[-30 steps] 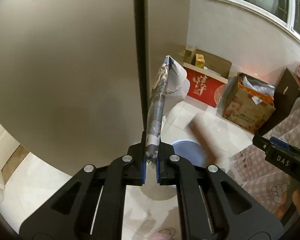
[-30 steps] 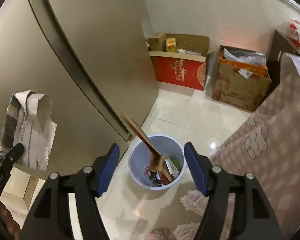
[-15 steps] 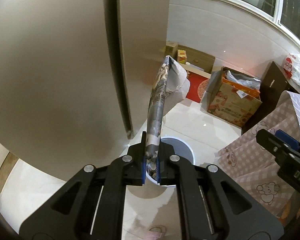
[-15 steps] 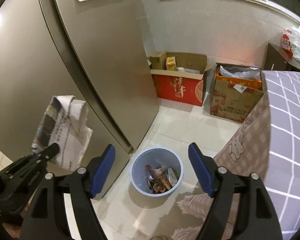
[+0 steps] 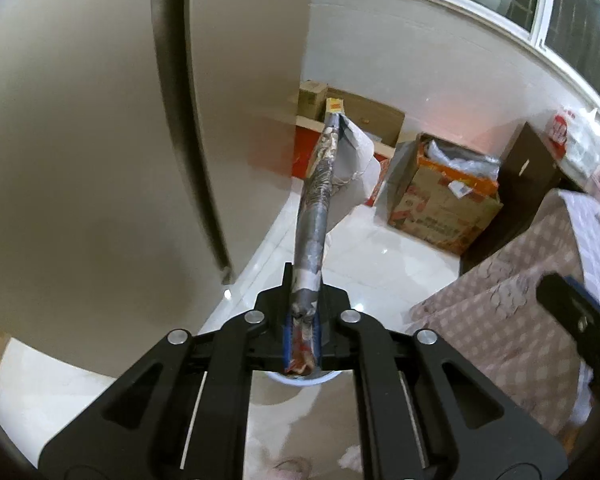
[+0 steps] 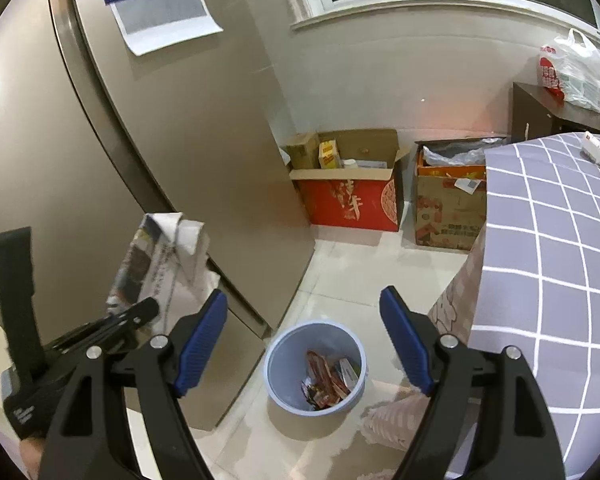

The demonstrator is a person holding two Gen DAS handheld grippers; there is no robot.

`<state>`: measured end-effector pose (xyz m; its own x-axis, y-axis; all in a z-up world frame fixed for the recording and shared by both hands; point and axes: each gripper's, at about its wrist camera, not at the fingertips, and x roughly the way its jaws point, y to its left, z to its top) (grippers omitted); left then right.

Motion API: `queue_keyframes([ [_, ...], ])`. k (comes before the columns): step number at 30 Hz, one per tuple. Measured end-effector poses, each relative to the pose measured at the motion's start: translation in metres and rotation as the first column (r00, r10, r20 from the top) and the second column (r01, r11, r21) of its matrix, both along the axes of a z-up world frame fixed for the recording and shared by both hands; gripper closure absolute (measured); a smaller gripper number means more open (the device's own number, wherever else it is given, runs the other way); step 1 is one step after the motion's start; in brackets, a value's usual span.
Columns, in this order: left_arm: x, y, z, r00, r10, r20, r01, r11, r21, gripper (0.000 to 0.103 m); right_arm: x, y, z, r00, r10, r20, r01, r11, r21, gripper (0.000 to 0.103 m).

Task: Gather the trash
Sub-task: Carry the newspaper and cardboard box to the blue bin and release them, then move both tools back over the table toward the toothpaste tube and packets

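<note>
Down at the bottom middle of the left wrist view, the left gripper (image 5: 301, 344) is clamped tight on a folded newspaper (image 5: 316, 216), which sticks up and away toward the centre of the frame with its loose white pages flopping out to the right. In the right wrist view, the right gripper (image 6: 304, 344) is spread wide with nothing between its blue pads (image 6: 202, 336), and the same newspaper (image 6: 160, 264) shows at the left, pinched by the other gripper. Just past those pads, at lower centre, sits the pale blue trash bin (image 6: 284, 364) on the tiled floor (image 6: 340, 272), with some red wrappers (image 6: 326, 380) already lying inside. To the right a worktop wears a grey checked tablecloth (image 6: 560, 280). On the left is the big beige fridge (image 6: 204, 140), papers stuck on its door at the upper left. Farther back against the wall are a red cardboard box (image 6: 352, 200) and a brown cardboard box (image 6: 448, 208), and a plastic bag (image 6: 572, 72) sits on a dark cabinet at the upper right.
</note>
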<state>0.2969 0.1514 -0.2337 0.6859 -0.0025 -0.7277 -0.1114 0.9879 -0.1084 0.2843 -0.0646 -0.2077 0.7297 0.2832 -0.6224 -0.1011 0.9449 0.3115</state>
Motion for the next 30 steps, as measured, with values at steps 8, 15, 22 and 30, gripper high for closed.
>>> queue_keyframes([
  [8, 0.006, -0.009, 0.003, 1.0, 0.012, 0.014, -0.012, 1.0, -0.026, 0.023, 0.005, -0.007, -0.001, 1.0, -0.017, 0.012, 0.017, 1.0, 0.017, 0.026],
  [15, -0.013, -0.021, 0.027, 0.998, -0.052, 0.032, 0.055, 0.994, -0.091, 0.023, -0.008, -0.02, 0.015, 0.999, -0.042, 0.008, 0.042, 0.998, 0.05, 0.026],
  [22, -0.033, -0.073, 0.062, 0.981, -0.179, 0.07, 0.186, 0.977, -0.109, 0.023, -0.041, -0.07, 0.05, 0.993, -0.111, 0.041, 0.109, 0.992, 0.06, 0.025],
  [30, -0.048, -0.189, 0.092, 0.918, -0.39, 0.065, 0.394, 0.918, -0.051, 0.023, -0.08, -0.173, 0.075, 0.97, -0.238, 0.046, 0.238, 0.971, 0.012, 0.024],
])
